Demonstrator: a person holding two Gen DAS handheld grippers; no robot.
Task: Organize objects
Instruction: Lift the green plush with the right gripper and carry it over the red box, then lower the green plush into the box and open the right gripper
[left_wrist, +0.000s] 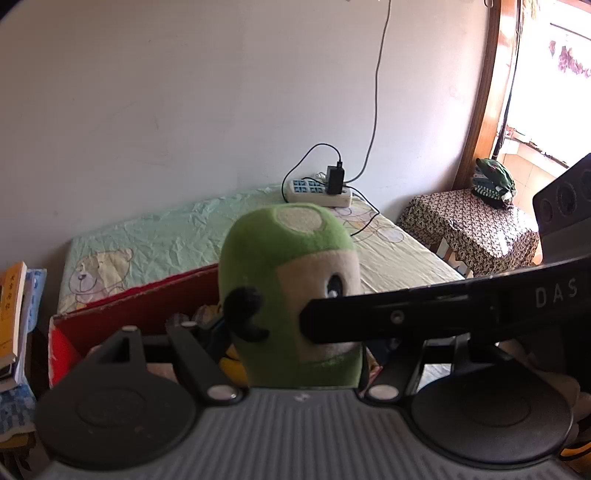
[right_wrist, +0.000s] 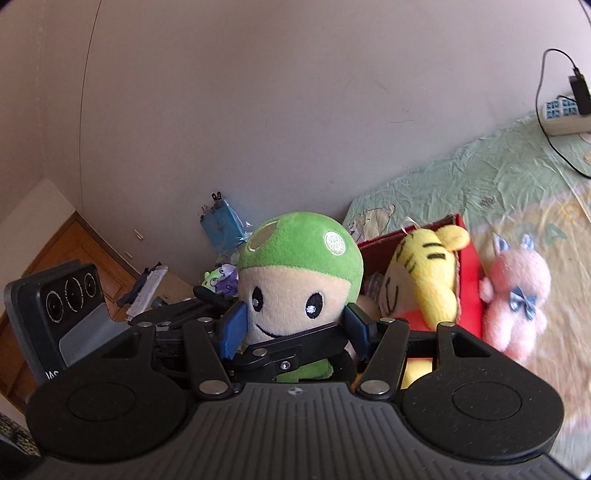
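A green-capped mushroom plush (left_wrist: 291, 291) with a beige face is held over a red box (left_wrist: 147, 306). My left gripper (left_wrist: 295, 332) is shut on the mushroom plush's lower body. My right gripper (right_wrist: 295, 325) stands with its blue pads (right_wrist: 233, 328) at either side of the same mushroom plush (right_wrist: 295, 280) and looks closed on it. One right finger crosses the left wrist view (left_wrist: 406, 314). A yellow tiger plush (right_wrist: 424, 273) lies in the red box (right_wrist: 469, 288). A pink plush (right_wrist: 517, 295) lies on the bed beside the box.
The bed (left_wrist: 166, 240) has a pale green sheet against the wall. A power strip (left_wrist: 317, 192) with a charger and cables lies at its far end. A small table with patterned cloth (left_wrist: 472, 225) stands right. Books (left_wrist: 14, 314) are stacked left.
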